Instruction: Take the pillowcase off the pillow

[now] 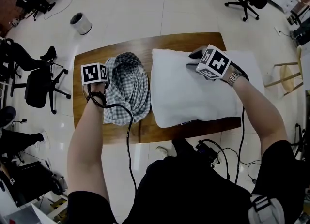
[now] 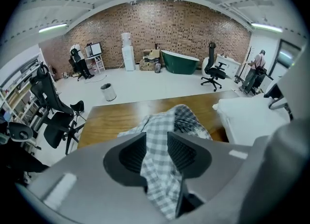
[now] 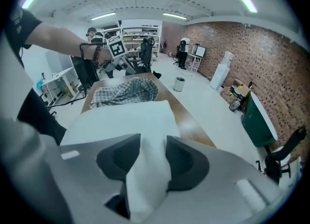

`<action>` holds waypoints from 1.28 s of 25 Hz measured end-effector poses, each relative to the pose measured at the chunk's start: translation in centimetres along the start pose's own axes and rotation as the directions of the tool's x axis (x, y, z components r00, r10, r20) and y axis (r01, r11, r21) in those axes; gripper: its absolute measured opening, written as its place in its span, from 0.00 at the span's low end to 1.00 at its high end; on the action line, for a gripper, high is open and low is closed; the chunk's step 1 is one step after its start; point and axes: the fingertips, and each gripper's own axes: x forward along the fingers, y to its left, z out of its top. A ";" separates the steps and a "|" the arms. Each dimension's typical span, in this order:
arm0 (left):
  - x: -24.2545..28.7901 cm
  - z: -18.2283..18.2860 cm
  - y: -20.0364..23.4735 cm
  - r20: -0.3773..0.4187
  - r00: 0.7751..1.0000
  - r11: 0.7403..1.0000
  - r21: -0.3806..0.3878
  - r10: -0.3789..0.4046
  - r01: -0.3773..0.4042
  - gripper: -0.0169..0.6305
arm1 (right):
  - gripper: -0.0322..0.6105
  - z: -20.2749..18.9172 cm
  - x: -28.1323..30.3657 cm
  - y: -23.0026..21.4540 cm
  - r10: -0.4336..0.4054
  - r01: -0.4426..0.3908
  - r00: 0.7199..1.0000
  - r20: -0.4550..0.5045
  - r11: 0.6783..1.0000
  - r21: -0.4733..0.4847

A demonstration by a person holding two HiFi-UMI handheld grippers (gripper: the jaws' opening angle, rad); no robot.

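Checked pillowcase [image 2: 162, 170] lies loose in the parted left gripper [image 2: 156, 143], white pillow [image 3: 145, 170] in the parted right gripper [image 3: 154, 148], both tilted downward.

Checked pillowcase [image 1: 127, 90] lies crumpled just beside the bare white pillow [image 1: 180, 95].

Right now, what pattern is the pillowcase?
The pillowcase is grey-and-white checked; the head view shows it best.

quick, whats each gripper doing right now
Left tongs: open, checked pillowcase loose between them.
Right tongs: open, fold of white pillow between them.
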 end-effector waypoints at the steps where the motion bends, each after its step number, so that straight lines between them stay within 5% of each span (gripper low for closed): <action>1: -0.5 -0.4 -0.1 0.010 1.000 1.000 0.005 -0.002 0.002 0.26 | 0.32 0.3 -0.4 0.5 -0.011 0.011 1.000 0.016 1.000 0.005; 9: -5.3 -4.2 -1.6 0.099 0.994 0.999 0.038 -0.039 0.035 0.27 | 0.31 2.0 -3.8 5.4 -0.126 0.121 0.983 0.131 0.992 0.039; 20: -13.4 -11.8 -6.3 0.244 0.963 0.988 0.129 -0.116 0.087 0.27 | 0.25 2.2 -6.9 16.5 -0.245 0.219 0.924 0.294 0.968 0.119; 26: -18.2 -14.5 -10.4 0.338 0.920 0.967 0.220 -0.197 0.126 0.24 | 0.24 2.3 -8.1 22.5 -0.258 0.212 0.892 0.371 0.964 0.161; 32: -23.3 -17.0 -15.8 0.421 0.852 0.933 0.303 -0.312 0.192 0.21 | 0.24 2.6 -8.9 27.9 -0.253 0.196 0.867 0.428 0.965 0.174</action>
